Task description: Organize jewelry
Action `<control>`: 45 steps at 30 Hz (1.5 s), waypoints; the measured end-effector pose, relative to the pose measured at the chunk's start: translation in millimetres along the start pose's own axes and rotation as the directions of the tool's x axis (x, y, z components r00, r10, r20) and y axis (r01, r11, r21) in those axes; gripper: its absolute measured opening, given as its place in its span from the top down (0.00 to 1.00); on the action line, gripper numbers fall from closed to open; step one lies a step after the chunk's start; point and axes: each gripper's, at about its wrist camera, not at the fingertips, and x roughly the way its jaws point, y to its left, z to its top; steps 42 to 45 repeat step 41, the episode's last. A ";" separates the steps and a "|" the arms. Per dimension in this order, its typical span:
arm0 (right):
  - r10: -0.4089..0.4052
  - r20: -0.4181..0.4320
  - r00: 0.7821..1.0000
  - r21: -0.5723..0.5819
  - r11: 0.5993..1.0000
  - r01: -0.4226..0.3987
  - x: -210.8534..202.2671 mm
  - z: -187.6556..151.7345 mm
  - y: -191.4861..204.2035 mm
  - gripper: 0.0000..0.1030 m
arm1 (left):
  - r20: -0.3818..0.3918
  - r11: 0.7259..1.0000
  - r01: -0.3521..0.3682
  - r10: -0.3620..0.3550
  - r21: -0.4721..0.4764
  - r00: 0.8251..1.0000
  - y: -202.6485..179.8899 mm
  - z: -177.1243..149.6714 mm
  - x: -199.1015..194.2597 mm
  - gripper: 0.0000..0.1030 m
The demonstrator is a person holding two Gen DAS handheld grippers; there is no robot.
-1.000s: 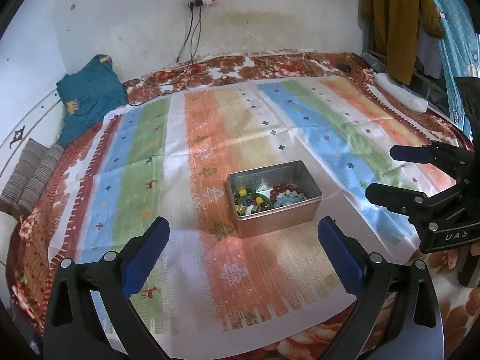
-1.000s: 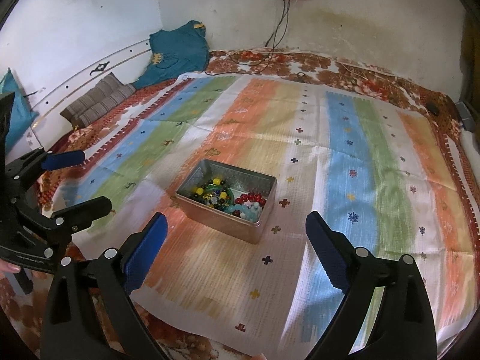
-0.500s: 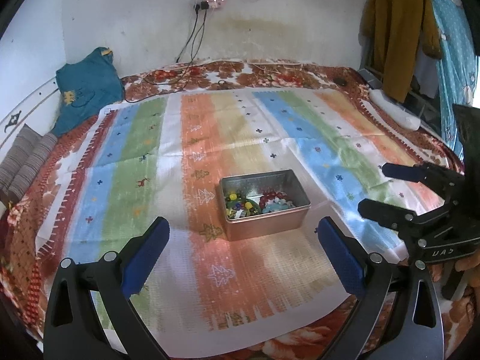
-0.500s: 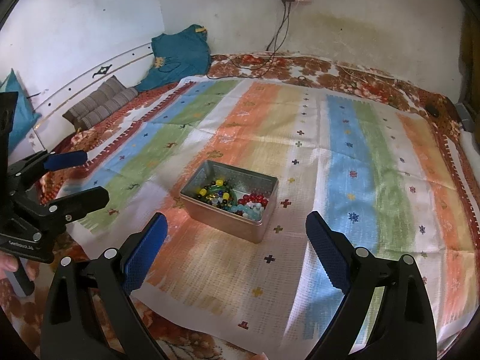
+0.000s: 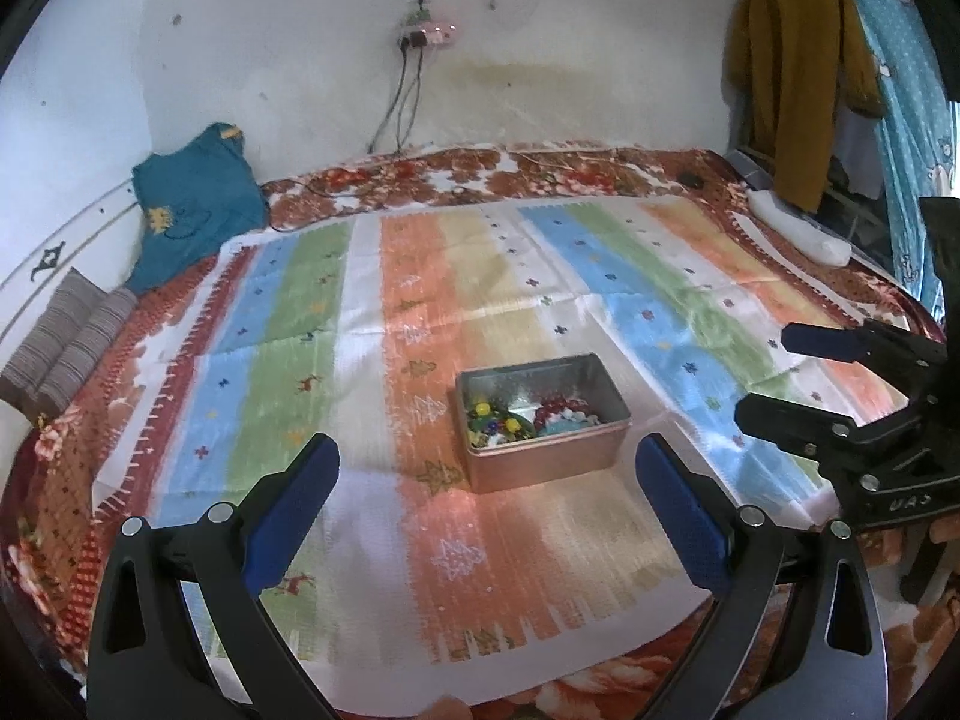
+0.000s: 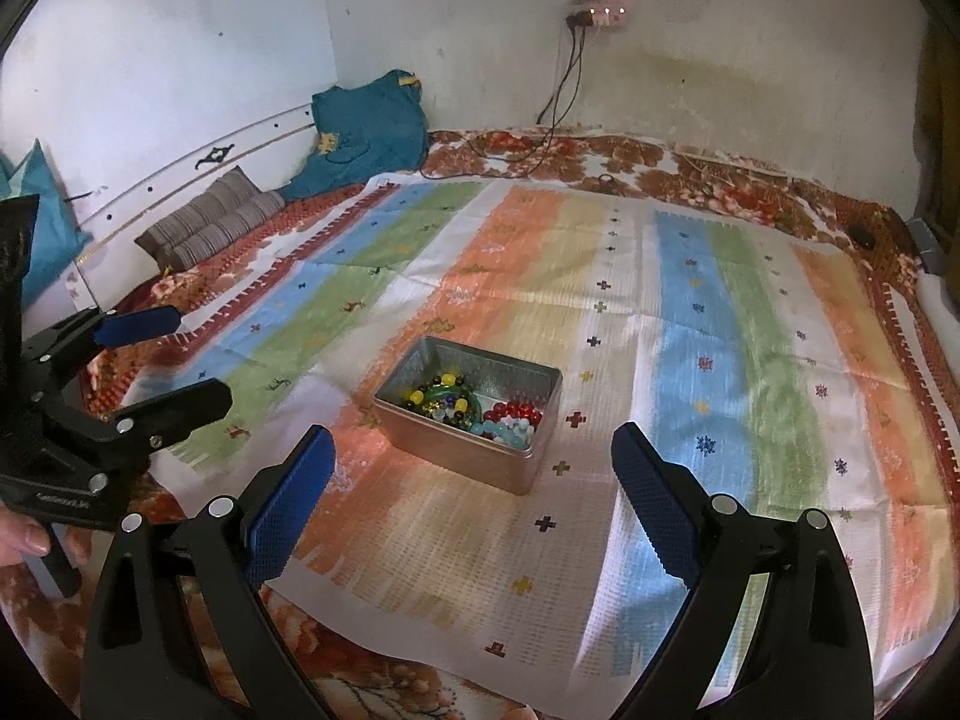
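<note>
An open metal tin (image 5: 543, 468) (image 6: 456, 456) sits on a striped cloth (image 5: 420, 312) (image 6: 690, 360) spread over a bed. Inside lie bead strings: green-yellow beads (image 5: 495, 420) (image 6: 441, 399), red beads (image 5: 561, 407) (image 6: 519, 409) and pale blue beads (image 6: 510, 432). My left gripper (image 5: 480, 510) (image 6: 174, 354) hovers open, short of the tin's near side, nothing between its fingers. My right gripper (image 6: 471, 501) (image 5: 774, 372) is open too, off the tin's right side.
A teal cloth bag (image 5: 192, 204) and a striped cushion (image 5: 66, 348) lie at the bed's left edge. Cables hang from a wall socket (image 5: 423, 36). Clothes (image 5: 798, 72) hang at the right. A white object (image 5: 798, 234) rests by the right edge.
Both grippers have pulled back and risen a little, so the tin looks smaller and farther off. The tin and beads have not moved. Both grippers stayed open.
</note>
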 end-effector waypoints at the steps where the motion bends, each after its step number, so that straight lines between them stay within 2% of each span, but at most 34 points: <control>1: 0.001 0.006 1.000 0.000 1.000 -0.001 -1.2 0.0 0.3 0.09 | 0.003 1.000 -0.001 0.001 -0.003 1.000 0.7 0.1 -0.3 0.06; 11: 0.010 0.017 1.000 -0.013 1.000 -0.009 -6.3 -2.2 5.0 0.09 | 0.028 0.999 -0.033 0.032 0.019 0.999 -4.3 0.2 -5.2 0.06; 22: 0.010 0.060 0.998 -0.014 1.000 -0.009 -15.6 -5.0 7.4 0.09 | 0.051 1.000 0.003 -0.004 0.012 0.999 -7.9 -0.9 -11.5 0.06; 37: -0.011 0.110 0.994 -0.018 1.000 0.013 -25.7 -6.3 10.6 0.08 | 0.086 1.000 0.000 0.001 -0.011 0.996 -4.9 1.9 -16.8 0.06; 45: -0.016 0.119 0.993 -0.028 0.999 0.019 -27.2 -6.9 13.1 0.08 | 0.105 1.000 -0.002 0.001 0.009 0.995 -9.1 2.2 -20.3 0.06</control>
